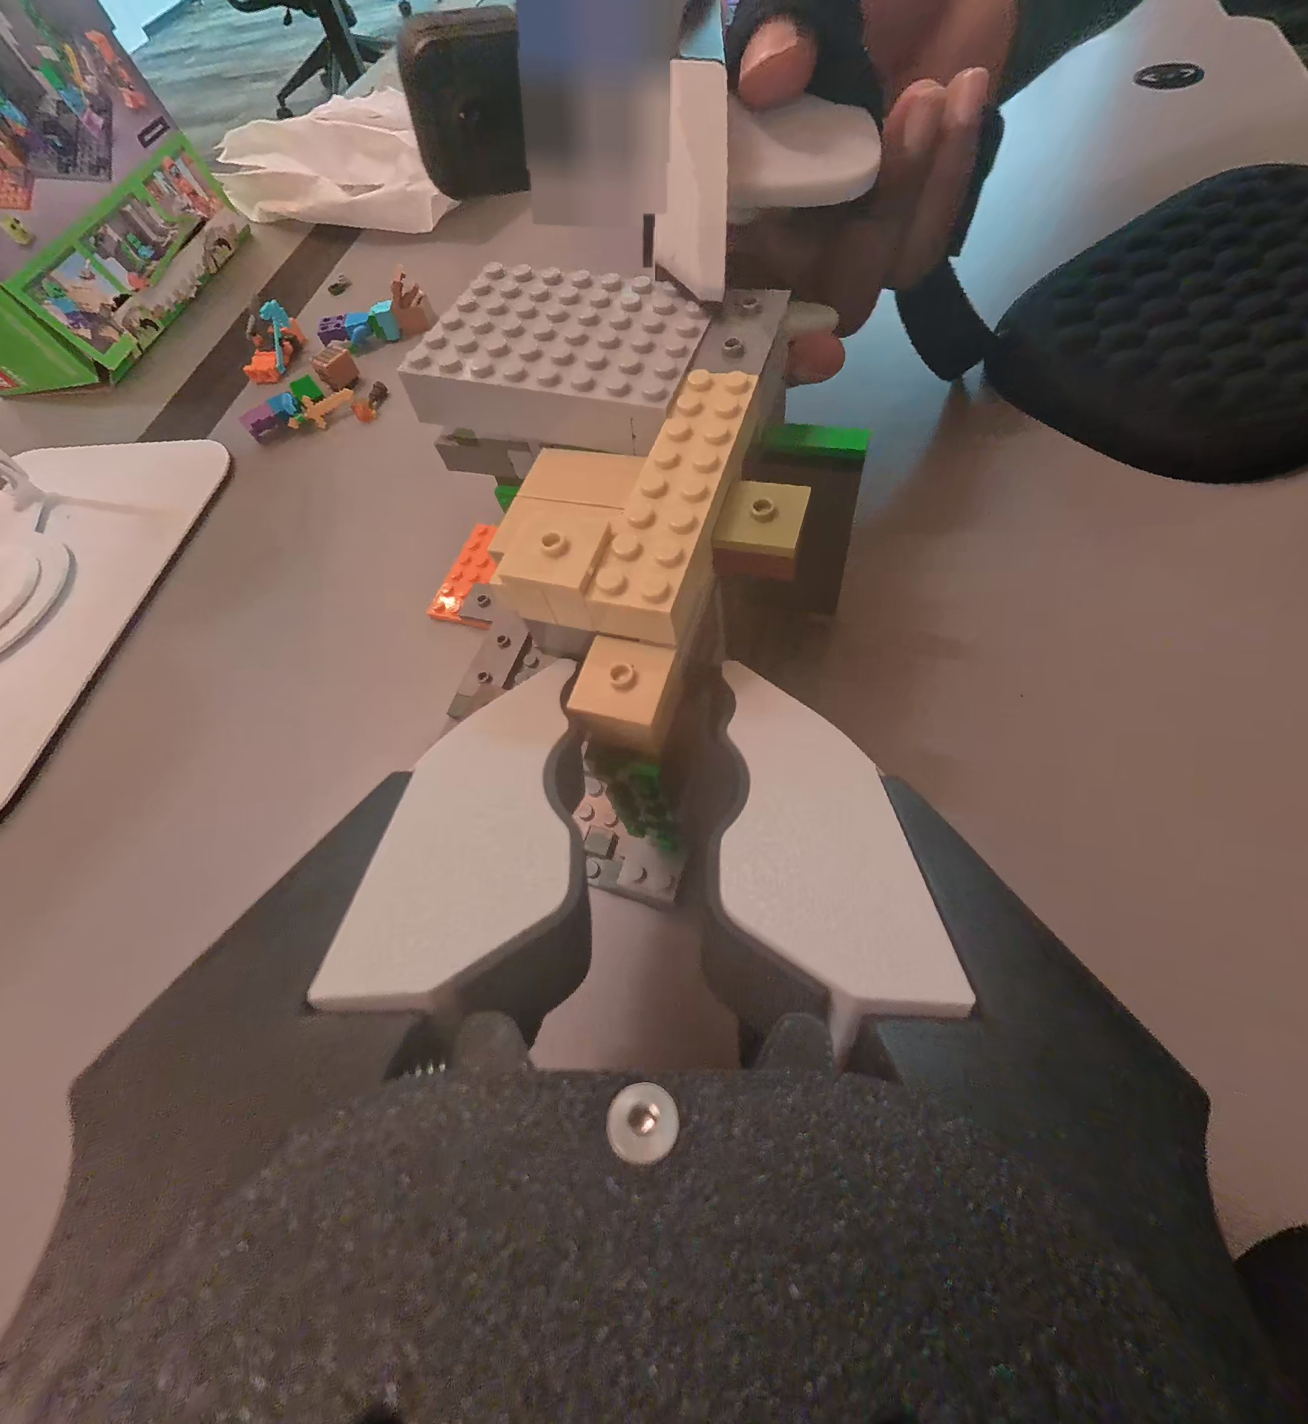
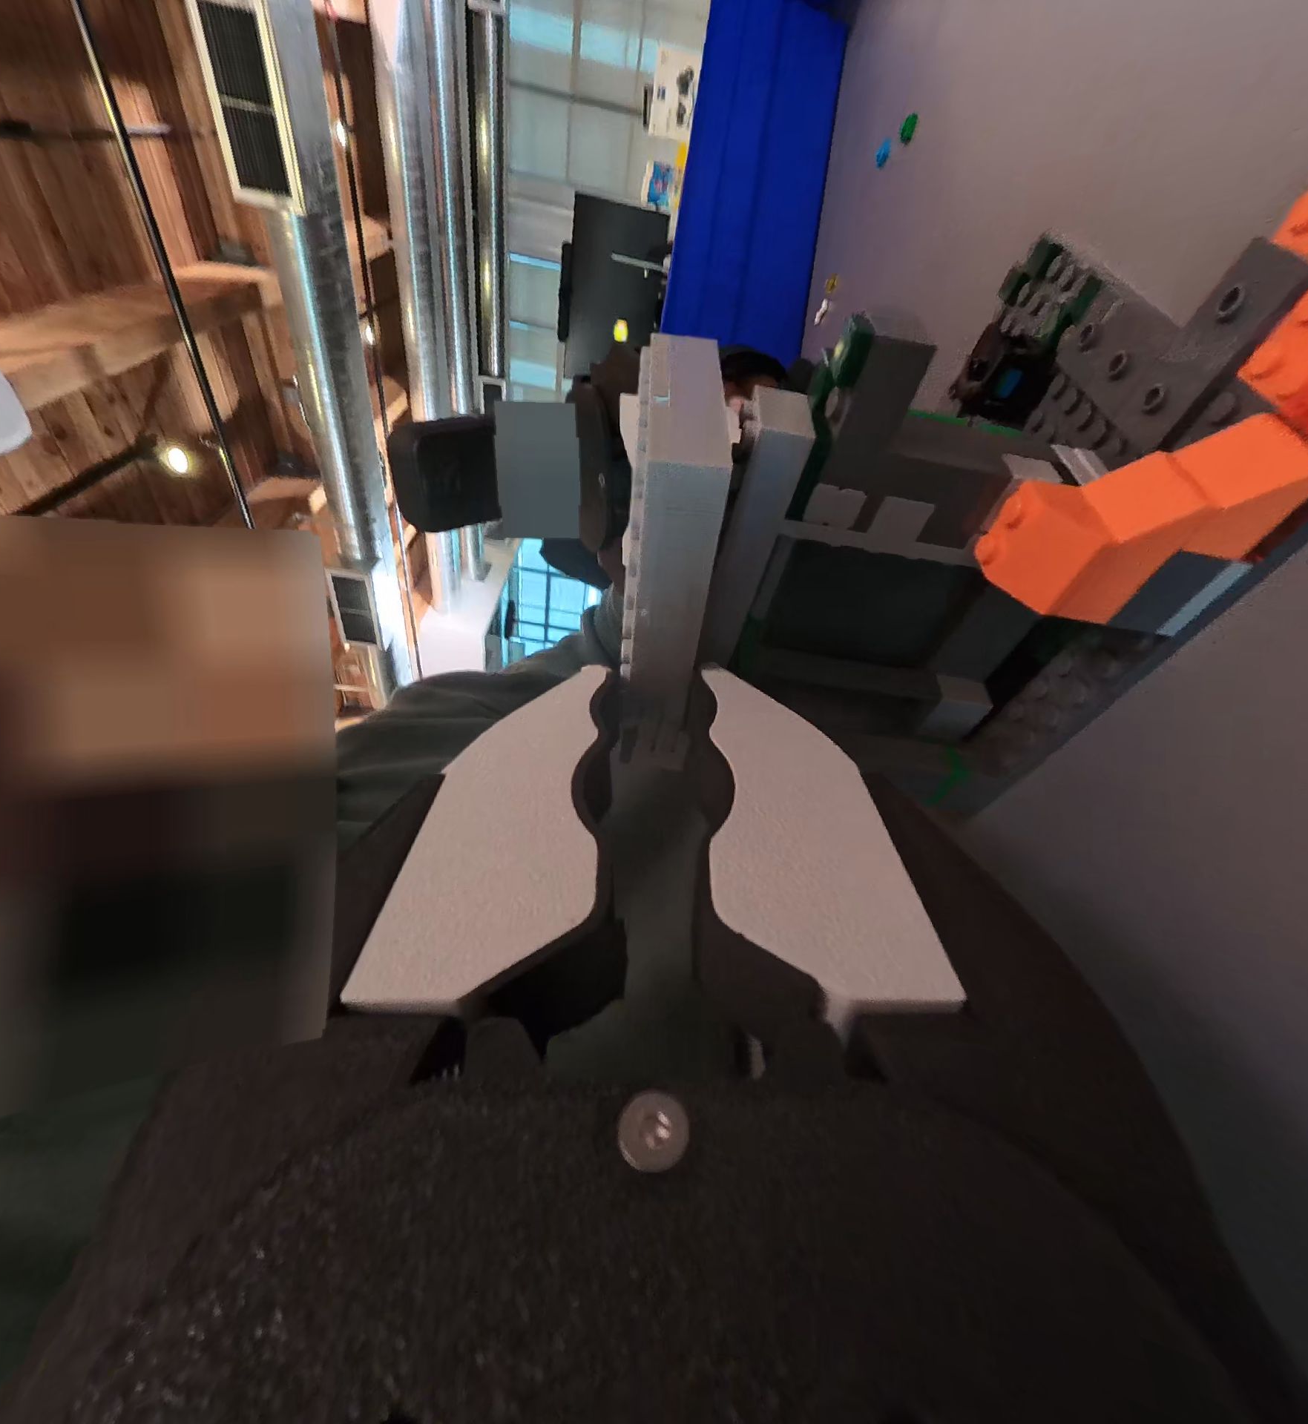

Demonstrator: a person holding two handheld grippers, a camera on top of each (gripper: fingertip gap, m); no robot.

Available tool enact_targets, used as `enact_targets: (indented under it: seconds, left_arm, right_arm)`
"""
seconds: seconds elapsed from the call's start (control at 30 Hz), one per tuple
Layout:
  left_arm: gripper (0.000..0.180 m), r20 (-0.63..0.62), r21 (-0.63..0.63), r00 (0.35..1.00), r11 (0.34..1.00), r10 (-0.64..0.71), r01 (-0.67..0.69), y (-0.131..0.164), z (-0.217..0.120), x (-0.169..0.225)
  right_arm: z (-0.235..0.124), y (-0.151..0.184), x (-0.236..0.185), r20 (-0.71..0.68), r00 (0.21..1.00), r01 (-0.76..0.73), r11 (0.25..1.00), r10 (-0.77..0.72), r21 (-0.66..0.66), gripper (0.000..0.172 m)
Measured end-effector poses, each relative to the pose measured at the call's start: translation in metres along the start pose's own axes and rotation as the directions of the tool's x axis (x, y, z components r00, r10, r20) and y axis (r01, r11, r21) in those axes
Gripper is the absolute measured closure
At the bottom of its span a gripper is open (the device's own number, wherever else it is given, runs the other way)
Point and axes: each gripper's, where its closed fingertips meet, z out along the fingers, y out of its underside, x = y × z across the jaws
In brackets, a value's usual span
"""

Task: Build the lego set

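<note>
Tan brick build [image 1: 639,532]: stands on the grey table [image 1: 1020,693], with loose small pieces [image 1: 311,362] well behind.
Left gripper [image 1: 647,697]: jaws narrow, closed on the tan block [image 1: 620,693] at the near end.
Right gripper [image 2: 654,693]: jaws narrow, clamped on the grey studded plate [image 2: 674,539] at its edge, on top of the build.

Tan/grey brick build [image 1: 635,493] upright on desk

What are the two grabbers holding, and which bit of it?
Both hold the same brick model. The left gripper clamps its near end, at the tan block. The right gripper pinches the edge of the light grey studded plate on top.
</note>
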Motion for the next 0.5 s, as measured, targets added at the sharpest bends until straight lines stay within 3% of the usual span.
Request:
enact_targets:
  seconds: [0.3,0.5]
  left_arm:
    - [0.151,0.084,-0.020,0.996,1.000,-0.016,0.018,0.0007,-0.0020,0.0044]
    - [0.151,0.113,-0.037,0.994,0.999,-0.005,0.009,0.0010,-0.0029,0.0086]
  right_arm:
    - [0.0021,-0.0024,0.0026,-0.085,0.996,0.015,0.986,-0.001,0.163,0.142]
    - [0.0035,-0.0059,0.0087,-0.196,0.981,0.054,0.982,-0.018,0.183,0.137]
